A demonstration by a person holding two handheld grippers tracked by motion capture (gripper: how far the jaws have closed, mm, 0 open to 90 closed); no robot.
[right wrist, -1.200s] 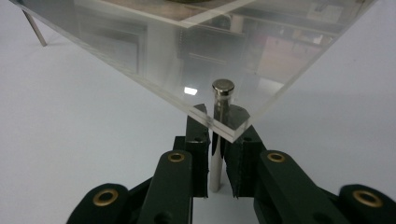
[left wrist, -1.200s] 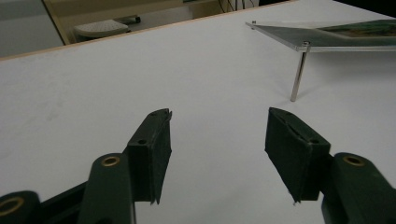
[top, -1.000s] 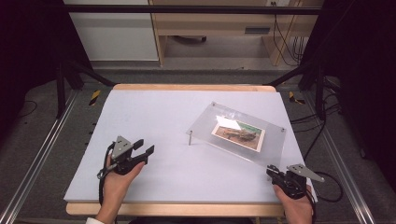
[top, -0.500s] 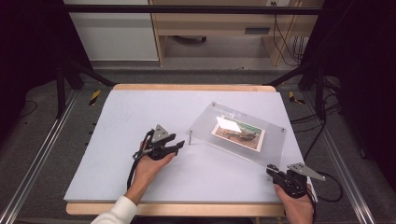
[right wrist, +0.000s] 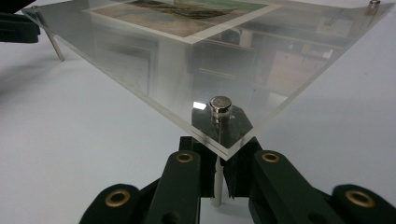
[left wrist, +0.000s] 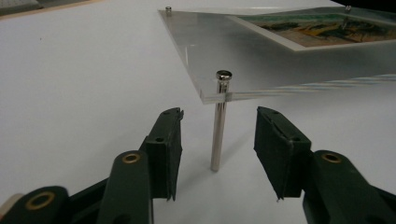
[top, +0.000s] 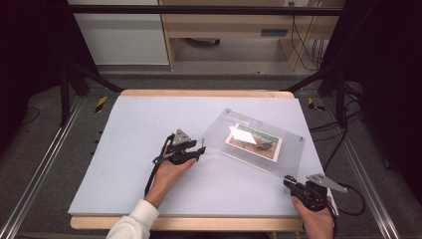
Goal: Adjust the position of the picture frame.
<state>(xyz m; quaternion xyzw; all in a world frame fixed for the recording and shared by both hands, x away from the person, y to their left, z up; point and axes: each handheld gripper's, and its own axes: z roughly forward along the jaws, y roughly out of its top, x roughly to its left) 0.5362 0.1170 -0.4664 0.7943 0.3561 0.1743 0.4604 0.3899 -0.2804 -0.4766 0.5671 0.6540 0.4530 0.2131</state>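
the left hand-held gripper (left wrist: 217,140) stands open astride the acrylic frame's (top: 259,142) near-left leg (left wrist: 218,126) on the worktop (top: 134,129); close squarely. the right hand-held gripper (right wrist: 218,175) seemingly pinches its corner leg (right wrist: 216,184).

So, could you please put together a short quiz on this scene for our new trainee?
1. True or false: the left gripper is shut on the metal leg.
2. What does the right gripper hold? A) a metal leg at the panel's near corner B) a cable C) nothing
3. What lies inside the clear acrylic panel?

Key: 1. False; its fingers stand open either side of the leg. 2. A. 3. A printed picture.
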